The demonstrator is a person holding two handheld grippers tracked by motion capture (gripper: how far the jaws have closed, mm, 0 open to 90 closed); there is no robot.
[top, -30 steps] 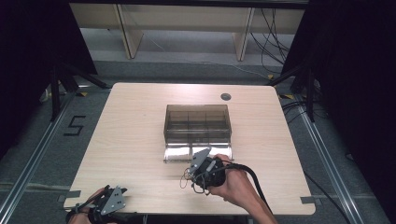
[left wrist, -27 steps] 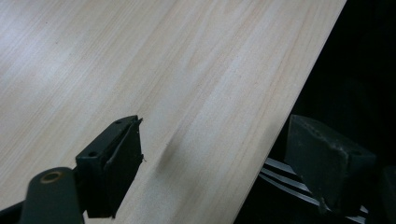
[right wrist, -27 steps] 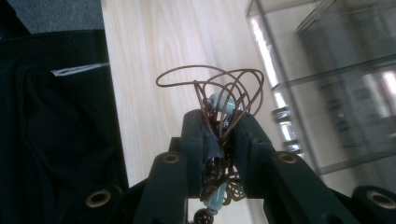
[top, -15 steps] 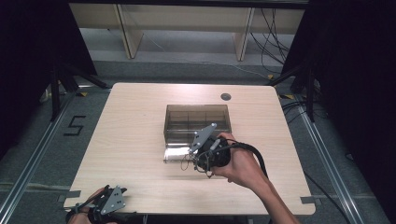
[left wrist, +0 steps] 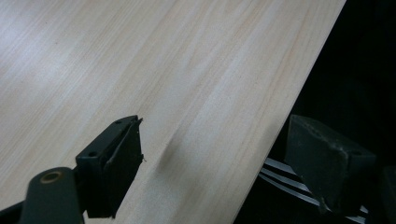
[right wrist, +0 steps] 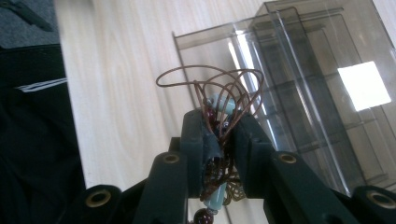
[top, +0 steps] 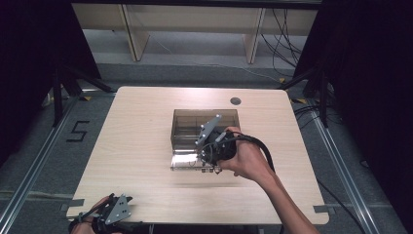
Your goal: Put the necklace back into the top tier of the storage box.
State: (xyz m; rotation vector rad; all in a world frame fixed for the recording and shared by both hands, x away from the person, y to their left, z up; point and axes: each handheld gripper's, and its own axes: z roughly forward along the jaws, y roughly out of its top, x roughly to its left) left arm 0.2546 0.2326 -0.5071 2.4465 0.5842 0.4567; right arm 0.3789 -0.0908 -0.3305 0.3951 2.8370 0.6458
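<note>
Pinching that light, floppy beaded cord (right wrist: pixel 218 112) mid-bundle, right gripper (right wrist: pixel 219 135) is clamped tight just near the compartment box (top: pixel 204 127), loops dangling, snag-prone.

Pale wooden table (top: pixel 141 146); grey floor (top: pixel 44 146); black drapes (top: pixel 29 44)

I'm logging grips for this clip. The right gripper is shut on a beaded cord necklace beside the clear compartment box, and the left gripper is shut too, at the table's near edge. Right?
Not quite. The left gripper is open: the left gripper view shows its jaws wide apart with nothing between them. The rest holds: the right gripper is shut on the beaded cord necklace beside the clear compartment box, and the left one sits at the near edge of the table.
</note>
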